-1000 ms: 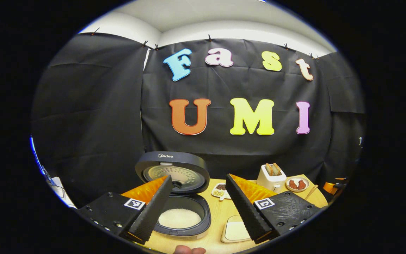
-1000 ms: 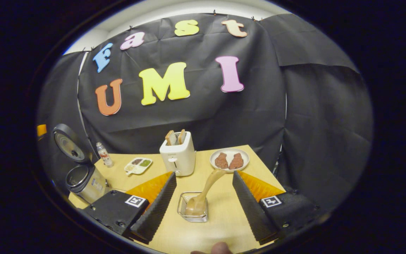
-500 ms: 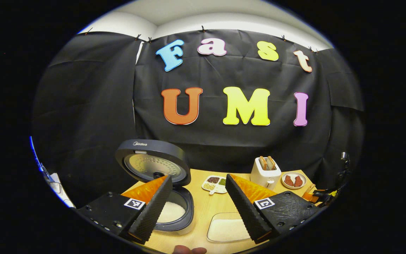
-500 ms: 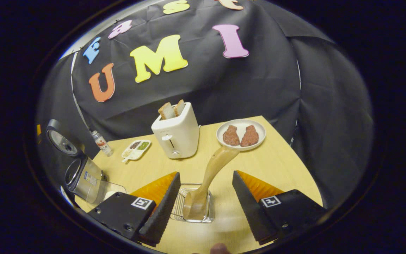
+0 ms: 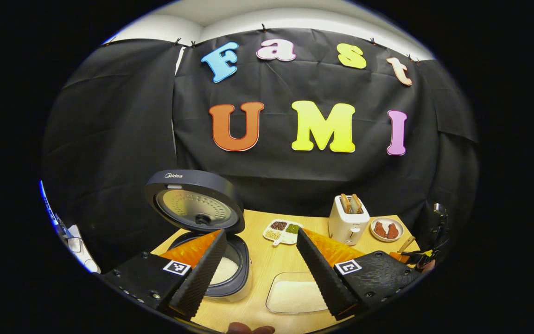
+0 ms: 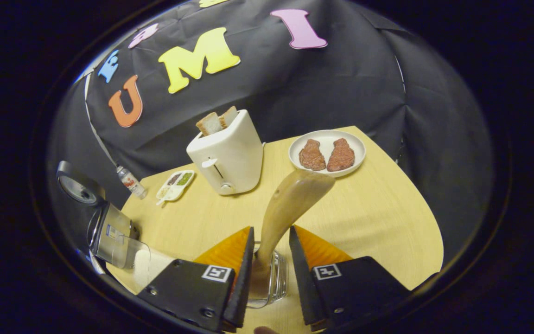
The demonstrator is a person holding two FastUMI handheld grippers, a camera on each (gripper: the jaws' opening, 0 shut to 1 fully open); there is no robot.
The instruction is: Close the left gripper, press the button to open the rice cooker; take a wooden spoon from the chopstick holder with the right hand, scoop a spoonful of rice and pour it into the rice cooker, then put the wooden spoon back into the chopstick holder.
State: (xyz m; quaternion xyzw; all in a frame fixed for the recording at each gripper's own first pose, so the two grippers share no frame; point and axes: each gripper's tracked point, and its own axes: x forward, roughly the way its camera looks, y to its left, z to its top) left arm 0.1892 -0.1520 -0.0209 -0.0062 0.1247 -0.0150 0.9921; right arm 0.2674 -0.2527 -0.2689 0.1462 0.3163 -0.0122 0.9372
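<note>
In the right gripper view the wooden spoon (image 6: 290,204) stands bowl-up in the clear chopstick holder (image 6: 280,278) near the table's front edge. My right gripper (image 6: 270,239) straddles the handle with its jaws narrowed. The left finger is close against it and a thin gap shows at the right finger. In the left gripper view the rice cooker (image 5: 230,273) stands open with its lid (image 5: 195,208) raised and white rice in the pot. A clear tray of rice (image 5: 295,294) lies to its right. My left gripper (image 5: 260,273) hovers open above them, holding nothing.
A white toaster (image 6: 227,153) with bread, a plate of meat (image 6: 327,150), a divided dish of beans (image 6: 174,184) and a small bottle (image 6: 130,181) stand toward the back of the wooden table (image 6: 378,208). The rice cooker (image 6: 109,229) is at its left end.
My right gripper has dropped down over the spoon and its jaws have narrowed from wide open to close around the handle. The left gripper has drawn back and up from the cooker.
</note>
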